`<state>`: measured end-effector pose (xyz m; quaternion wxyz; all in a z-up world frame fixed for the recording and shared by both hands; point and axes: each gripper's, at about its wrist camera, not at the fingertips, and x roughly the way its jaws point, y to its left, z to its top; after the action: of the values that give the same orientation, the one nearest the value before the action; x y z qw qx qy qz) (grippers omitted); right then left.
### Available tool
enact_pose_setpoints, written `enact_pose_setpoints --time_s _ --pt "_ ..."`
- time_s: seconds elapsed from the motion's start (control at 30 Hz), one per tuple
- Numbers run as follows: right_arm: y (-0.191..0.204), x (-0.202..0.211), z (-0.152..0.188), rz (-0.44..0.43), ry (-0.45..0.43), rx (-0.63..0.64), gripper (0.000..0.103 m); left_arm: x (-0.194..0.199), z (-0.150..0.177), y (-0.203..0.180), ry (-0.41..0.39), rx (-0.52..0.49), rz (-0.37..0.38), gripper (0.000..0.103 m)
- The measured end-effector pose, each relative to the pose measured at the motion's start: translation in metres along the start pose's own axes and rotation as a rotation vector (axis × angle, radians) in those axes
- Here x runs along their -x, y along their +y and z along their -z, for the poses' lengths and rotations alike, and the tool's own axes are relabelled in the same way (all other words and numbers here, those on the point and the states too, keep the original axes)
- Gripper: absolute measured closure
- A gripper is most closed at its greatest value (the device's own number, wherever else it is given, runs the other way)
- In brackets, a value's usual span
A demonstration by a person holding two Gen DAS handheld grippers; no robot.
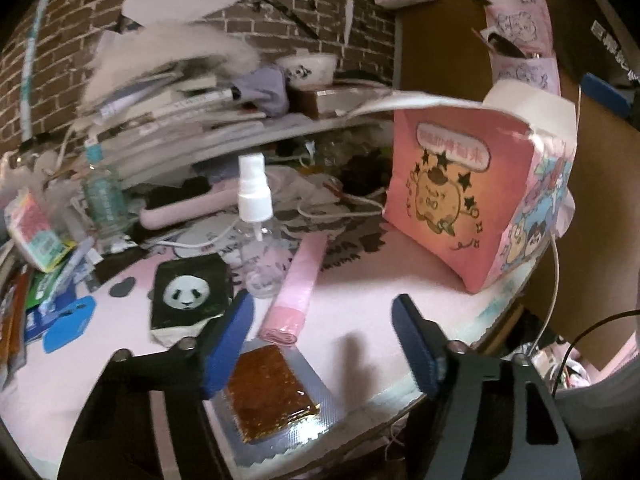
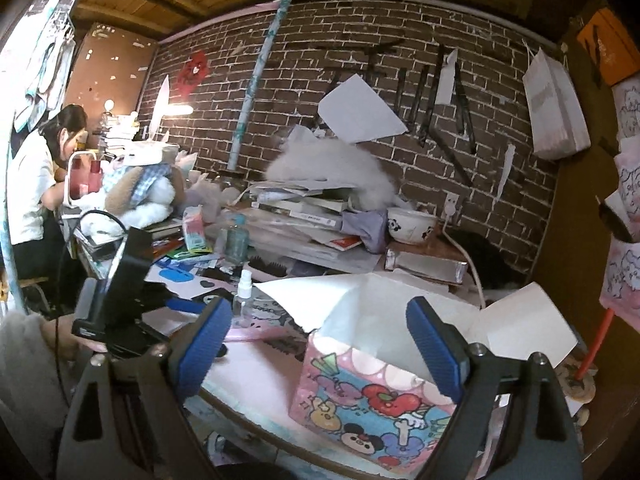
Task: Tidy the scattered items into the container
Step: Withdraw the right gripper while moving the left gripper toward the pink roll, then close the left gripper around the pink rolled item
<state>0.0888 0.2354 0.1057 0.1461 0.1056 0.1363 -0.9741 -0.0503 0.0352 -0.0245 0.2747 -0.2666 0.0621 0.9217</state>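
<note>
Pink cartoon paper box [image 1: 472, 200], flaps open, sits right of centre in the left view, near the surface [image 1: 352, 320] edge; light, thin-walled, likely tips if bumped. Pink bag roll [image 1: 294, 292] at centre: soft, light, grab mid-length. Clear spray bottle [image 1: 256, 216] upright just behind it: light, tippy, slippery, take the body. Panda packet [image 1: 188, 294] lower left. Foil snack sachet [image 1: 272, 392] bottom centre, flat and slick, best pinched by an edge. Left claw [image 1: 320, 344] part-open over the sachet, empty. Right claw [image 2: 320, 348] wide, empty, above the box mouth. Clutter crowds the left; open room between roll and box.
</note>
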Motion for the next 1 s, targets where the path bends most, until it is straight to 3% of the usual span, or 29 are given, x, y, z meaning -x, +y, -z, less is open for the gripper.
enact_pose_setpoints --time_s 0.13,0.27,0.57,1.0 --pt "-0.003 0.001 0.003 -0.013 -0.008 -0.018 0.015 -0.014 0.0 0.004 0.037 0.005 0.0 0.048" --pt "-0.005 0.001 0.005 -0.018 -0.007 -0.021 0.015 -0.024 -0.001 0.011 0.069 0.014 -0.005 0.063" --pt "-0.016 -0.003 0.008 -0.035 -0.002 -0.068 0.015 -0.026 -0.001 0.012 0.086 0.0 -0.017 0.085" --pt "0.016 -0.031 0.028 -0.189 0.077 -0.129 0.015 -0.022 -0.002 0.013 0.091 0.019 -0.014 0.086"
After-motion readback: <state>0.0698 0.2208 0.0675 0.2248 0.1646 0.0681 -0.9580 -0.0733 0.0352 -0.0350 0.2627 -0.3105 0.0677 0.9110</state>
